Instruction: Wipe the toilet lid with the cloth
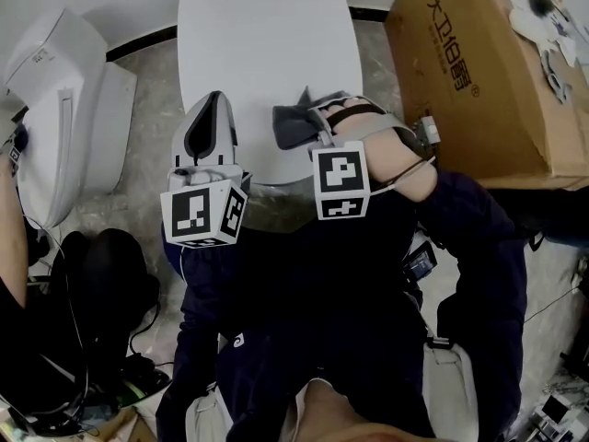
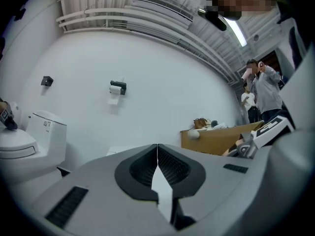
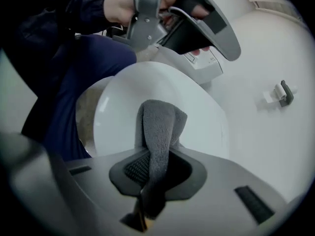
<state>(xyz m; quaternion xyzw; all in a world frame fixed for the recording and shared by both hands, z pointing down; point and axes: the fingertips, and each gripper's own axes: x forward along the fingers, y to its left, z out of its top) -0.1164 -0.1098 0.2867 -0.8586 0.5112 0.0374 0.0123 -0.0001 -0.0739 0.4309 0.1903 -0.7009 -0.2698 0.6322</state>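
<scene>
The toilet lid is shut, white and bare, with its front edge nearest the person. The grey cloth is over the lid near that front edge, toward the right side, clamped between the jaws of the right gripper (a folded hump of it pokes out past the tips). The left gripper hangs at the lid's front left edge, its jaws pressed together with nothing between them. A cardboard box stands on the floor to the right of the toilet.
</scene>
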